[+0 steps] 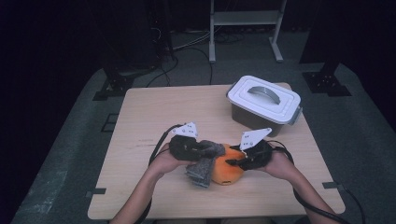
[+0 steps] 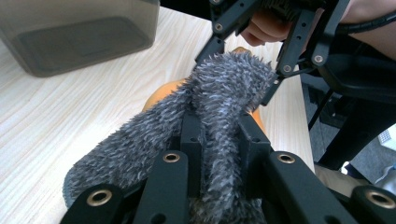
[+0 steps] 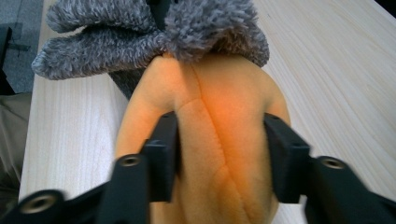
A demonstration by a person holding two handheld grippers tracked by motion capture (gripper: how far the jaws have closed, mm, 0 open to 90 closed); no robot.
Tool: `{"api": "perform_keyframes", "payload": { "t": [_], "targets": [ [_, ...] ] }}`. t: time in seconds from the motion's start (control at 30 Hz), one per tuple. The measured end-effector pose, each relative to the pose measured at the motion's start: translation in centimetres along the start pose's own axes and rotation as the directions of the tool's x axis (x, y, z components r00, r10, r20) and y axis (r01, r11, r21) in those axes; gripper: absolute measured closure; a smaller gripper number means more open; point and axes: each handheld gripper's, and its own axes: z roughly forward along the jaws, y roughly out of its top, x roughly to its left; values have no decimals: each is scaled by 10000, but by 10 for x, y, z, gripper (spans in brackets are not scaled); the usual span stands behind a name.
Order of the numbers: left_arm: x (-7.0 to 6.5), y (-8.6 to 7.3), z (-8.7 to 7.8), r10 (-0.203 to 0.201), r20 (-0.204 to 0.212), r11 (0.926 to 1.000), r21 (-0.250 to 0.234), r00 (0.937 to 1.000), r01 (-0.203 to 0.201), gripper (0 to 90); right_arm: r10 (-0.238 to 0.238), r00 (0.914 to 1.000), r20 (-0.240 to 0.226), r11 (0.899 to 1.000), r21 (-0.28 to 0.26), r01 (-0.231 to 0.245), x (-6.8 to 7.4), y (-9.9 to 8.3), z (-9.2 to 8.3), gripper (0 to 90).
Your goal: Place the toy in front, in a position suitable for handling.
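Grey fuzzy cloth (image 2: pixel 219 98) sits clamped in the left hand-held gripper (image 2: pixel 219 140), while the right hand-held gripper (image 3: pixel 219 154) squeezes the orange plush (image 3: pixel 219 130).

A lab: dark curtained room, cables (image 1: pixel 187 44) on the floor, metal stands (image 1: pixel 245 28) (rig frames).

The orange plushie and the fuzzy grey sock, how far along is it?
Done so far: the grey sock already covers one end of the orange plushie. In hand: the left tongs pinch the sock, and the right tongs squeeze the plushie's bare end. Left: most of the orange body is uncovered, and the lidded box sits shut.
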Motion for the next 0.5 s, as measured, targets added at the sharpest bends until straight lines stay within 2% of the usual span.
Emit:
{"api": "perform_keyframes", "payload": {
  "t": [0.2,0.3,0.4,0.5],
  "targets": [
    [1,3,-10,69,-12,9999,-121,10000,-69,761,341,9992,-209,9968,-716,-356,3,6,1,619],
    [0,4,-16,109,-69,9998,-139,9999,-110,761,254,9993,-287,9962,-827,-276,5,12,6,622],
    [0,5,-24,84,-100,9995,-293,9999,-87,761,409,9980,-477,9930,-1092,-459,6,17,10,626],
    [0,6,-30,200,-159,9995,-233,9997,-203,760,558,9967,-585,9890,-1335,-632,7,19,14,625]
  ]
}}
